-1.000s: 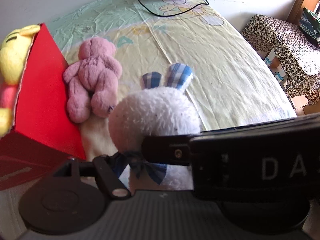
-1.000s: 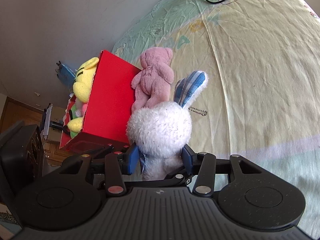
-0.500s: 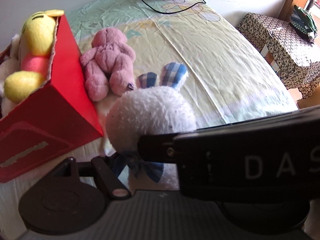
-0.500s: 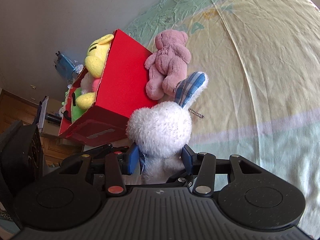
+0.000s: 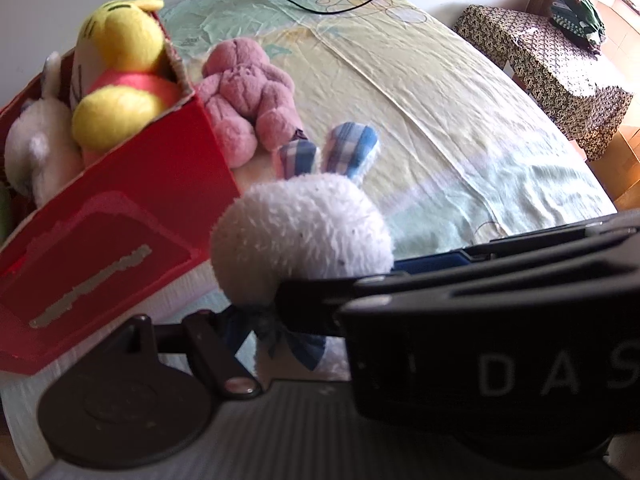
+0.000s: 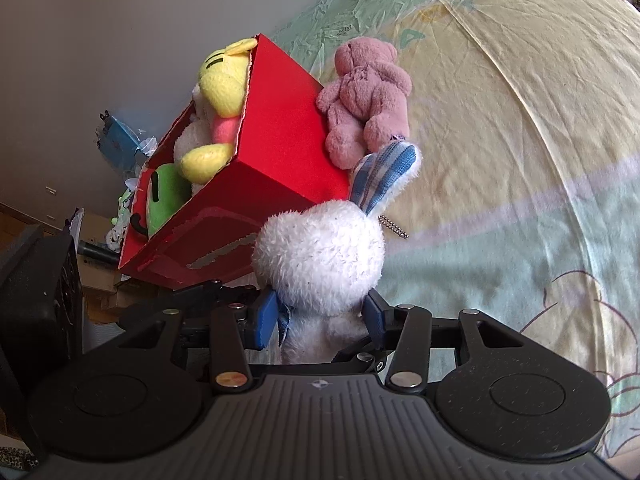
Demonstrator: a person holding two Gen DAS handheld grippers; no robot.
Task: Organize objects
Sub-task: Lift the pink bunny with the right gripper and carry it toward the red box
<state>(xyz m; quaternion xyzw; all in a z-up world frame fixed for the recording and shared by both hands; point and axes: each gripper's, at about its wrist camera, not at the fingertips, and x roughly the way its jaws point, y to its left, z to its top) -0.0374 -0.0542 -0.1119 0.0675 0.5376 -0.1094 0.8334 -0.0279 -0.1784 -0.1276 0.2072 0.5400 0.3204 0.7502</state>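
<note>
Pinching the rabbit [image 6: 320, 252], the right tool [image 6: 322, 320] has risen; the box [image 6: 280, 152] opening ahead-left now shows, ready for dropping.

White capital letters "D A S" stand on the black plastic body of the right hand-held gripper [image 5: 496, 320], cut off by the frame's right edge in the left wrist view. No other writing is legible in either view.

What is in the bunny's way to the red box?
Its near wall; the fluffy white bunny, held in the right gripper, sits beside the red cardboard box, which a yellow plush bear partly fills.
</note>
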